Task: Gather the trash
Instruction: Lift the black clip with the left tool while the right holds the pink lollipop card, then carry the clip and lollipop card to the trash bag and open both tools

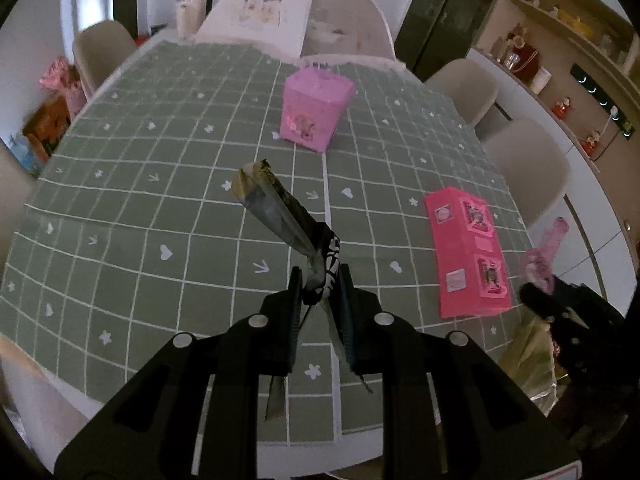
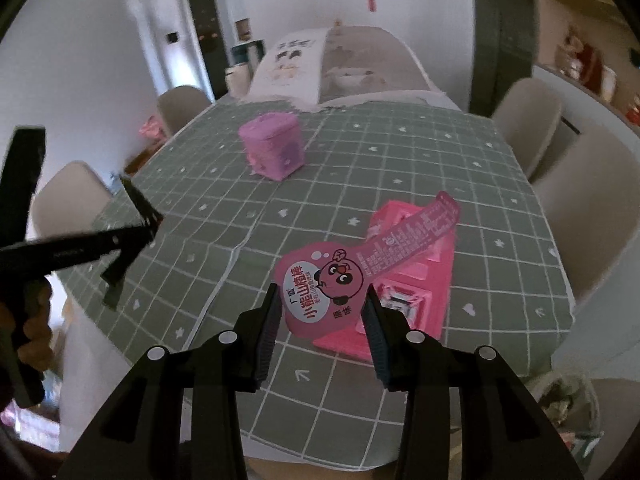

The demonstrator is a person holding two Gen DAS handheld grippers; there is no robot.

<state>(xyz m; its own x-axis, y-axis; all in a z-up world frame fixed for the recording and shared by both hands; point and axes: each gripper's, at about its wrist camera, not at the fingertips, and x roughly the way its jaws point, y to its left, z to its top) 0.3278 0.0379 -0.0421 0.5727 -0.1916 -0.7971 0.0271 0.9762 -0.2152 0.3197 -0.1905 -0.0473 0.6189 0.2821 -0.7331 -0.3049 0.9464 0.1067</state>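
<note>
- Left tongs (image 1: pixel 320 280) pinch our crumpled dark snack wrapper (image 1: pixel 276 208) above the tabletop (image 1: pixel 140 200).
- Right tongs (image 2: pixel 322 312) grip our pink candy wrapper (image 2: pixel 324 288) above a pink box (image 2: pixel 424 280).
- Both seem light, floppy, slippery; we grasp near bunched ends.
</note>
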